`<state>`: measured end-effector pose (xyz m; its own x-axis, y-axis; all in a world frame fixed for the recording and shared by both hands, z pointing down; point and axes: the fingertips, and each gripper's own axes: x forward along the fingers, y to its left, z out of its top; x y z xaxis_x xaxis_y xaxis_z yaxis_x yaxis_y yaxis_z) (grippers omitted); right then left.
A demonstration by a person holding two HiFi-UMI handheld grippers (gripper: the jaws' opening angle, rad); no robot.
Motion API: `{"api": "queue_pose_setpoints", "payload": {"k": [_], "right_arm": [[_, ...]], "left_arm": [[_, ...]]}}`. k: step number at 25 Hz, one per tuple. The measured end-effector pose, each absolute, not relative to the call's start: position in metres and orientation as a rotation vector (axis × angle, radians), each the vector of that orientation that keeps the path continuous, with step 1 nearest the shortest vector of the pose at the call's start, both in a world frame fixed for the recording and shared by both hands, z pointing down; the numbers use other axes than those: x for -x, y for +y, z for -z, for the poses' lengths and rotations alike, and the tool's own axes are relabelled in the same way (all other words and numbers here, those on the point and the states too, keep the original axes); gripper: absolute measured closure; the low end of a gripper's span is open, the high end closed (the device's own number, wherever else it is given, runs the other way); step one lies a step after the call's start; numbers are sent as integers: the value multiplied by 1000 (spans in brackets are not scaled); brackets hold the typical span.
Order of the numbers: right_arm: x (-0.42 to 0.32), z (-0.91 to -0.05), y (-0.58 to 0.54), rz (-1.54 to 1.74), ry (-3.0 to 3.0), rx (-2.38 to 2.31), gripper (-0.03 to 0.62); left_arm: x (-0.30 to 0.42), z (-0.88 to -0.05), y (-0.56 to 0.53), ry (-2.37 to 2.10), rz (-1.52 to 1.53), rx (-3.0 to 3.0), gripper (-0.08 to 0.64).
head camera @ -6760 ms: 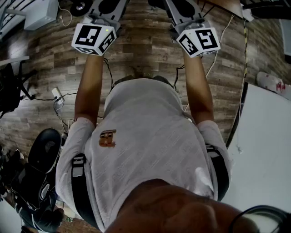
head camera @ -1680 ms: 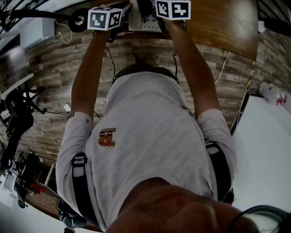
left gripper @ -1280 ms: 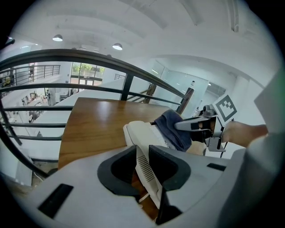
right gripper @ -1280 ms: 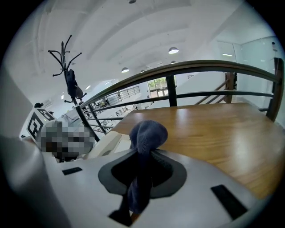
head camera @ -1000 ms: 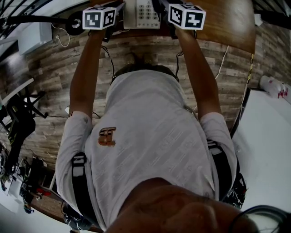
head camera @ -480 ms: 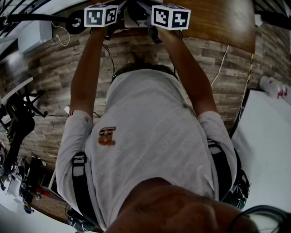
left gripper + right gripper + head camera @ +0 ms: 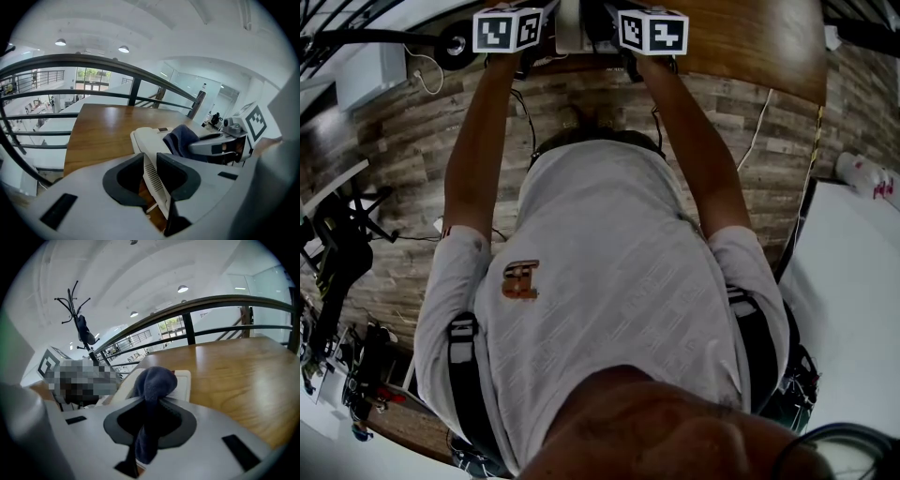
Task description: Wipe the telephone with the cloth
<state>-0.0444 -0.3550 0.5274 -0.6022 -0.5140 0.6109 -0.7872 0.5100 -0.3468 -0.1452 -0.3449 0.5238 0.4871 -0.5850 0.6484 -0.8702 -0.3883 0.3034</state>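
Clamping the telephone (image 7: 146, 138) by its edge in the left gripper (image 7: 150, 163) on the wooden table (image 7: 101, 129); pinched the blue cloth (image 7: 154, 378) in the right gripper (image 7: 151, 403), bunched against the telephone's top.

- A brown wooden table (image 7: 750, 37) sits at the top of the head view. Its top is smooth and shiny.
- A floor (image 7: 394, 178) of grey-brown planks lies below the table.
- A thin pale cable (image 7: 758, 122) runs over the floor.
- A white table (image 7: 853, 309) is on the right. A white thing with red marks (image 7: 865, 181) lies near its far corner.
- A white box (image 7: 370, 67) is at the upper left.
- A dark metal railing (image 7: 84, 57) curves behind the wooden table.
- A black coat stand (image 7: 79, 324) has something dark hanging on it.
- Round lights (image 7: 60, 42) glow on the white ceiling.
- A grey shirt (image 7: 609, 281) has a small brown patch.
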Motion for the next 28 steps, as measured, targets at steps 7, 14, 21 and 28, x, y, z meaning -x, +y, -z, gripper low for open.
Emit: {"api": "queue_pose_setpoints", "payload": {"k": [7,14,21,28], "right_arm": [[-11,-534,-357,-774,-2241,-1187,520],[-32,-506,-337,-781,-2282,-1224,520],[19,-472,-299,-879,-2451,-1096,520],[78,-478,-265,-1072,-2501,-946,520]], "left_arm": [[146,-525,-340,-1200,-605,-2119,474],[139,-517,-332,-1200,-612,-2129,474],[138,-514,-328,-1207,-611,-2129,474],[139,-514,-325,-1209,-600,-2125,474]]}}
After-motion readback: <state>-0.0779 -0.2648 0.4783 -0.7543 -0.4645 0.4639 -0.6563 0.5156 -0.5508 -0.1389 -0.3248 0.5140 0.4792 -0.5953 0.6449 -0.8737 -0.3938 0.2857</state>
